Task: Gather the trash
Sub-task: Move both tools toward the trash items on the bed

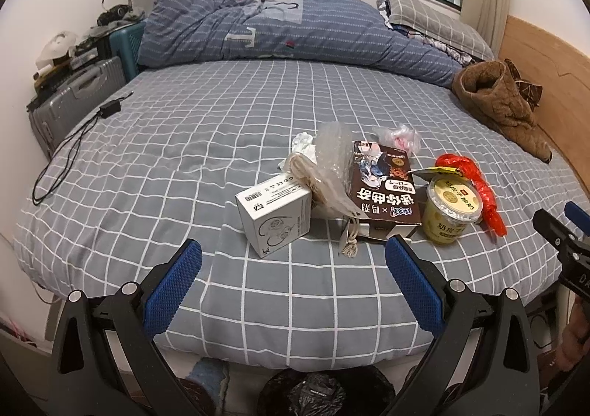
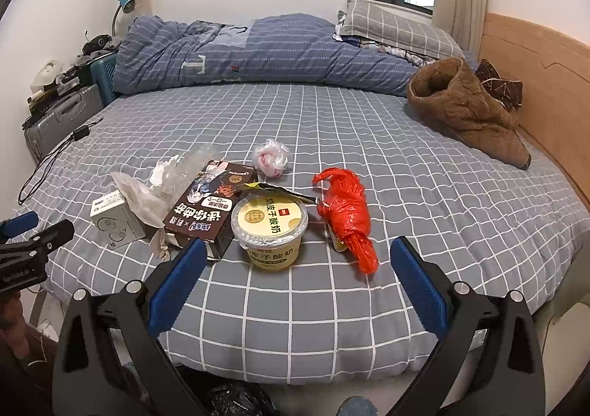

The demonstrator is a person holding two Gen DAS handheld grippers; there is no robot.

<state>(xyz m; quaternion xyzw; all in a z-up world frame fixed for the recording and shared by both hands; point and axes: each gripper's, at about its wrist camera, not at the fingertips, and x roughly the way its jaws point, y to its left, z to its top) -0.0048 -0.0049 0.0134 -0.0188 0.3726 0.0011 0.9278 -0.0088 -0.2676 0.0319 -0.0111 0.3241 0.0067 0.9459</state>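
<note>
Trash lies in a cluster on the grey checked bed sheet (image 1: 184, 165). A white box (image 1: 274, 218), a clear bubble-wrap bag (image 1: 332, 165), a brown snack box (image 1: 383, 191), a yellow yogurt cup (image 1: 451, 209) and a red plastic bag (image 1: 483, 191) show in the left wrist view. My left gripper (image 1: 295, 253) stands open, short of the white box. My right gripper (image 2: 298, 253) is open just in front of the yogurt cup (image 2: 271, 228), with the red bag (image 2: 348, 217), the snack box (image 2: 206, 209) and a crumpled clear wrapper (image 2: 271, 158) beyond. Nothing is held.
A black-lined bin (image 1: 313, 394) sits on the floor below the bed's front edge. A brown fleece garment (image 2: 464, 110) lies by the wooden headboard. A folded blue duvet (image 1: 287, 32) fills the far side. A black cable (image 1: 70, 150) trails at left beside grey suitcases (image 1: 73, 99).
</note>
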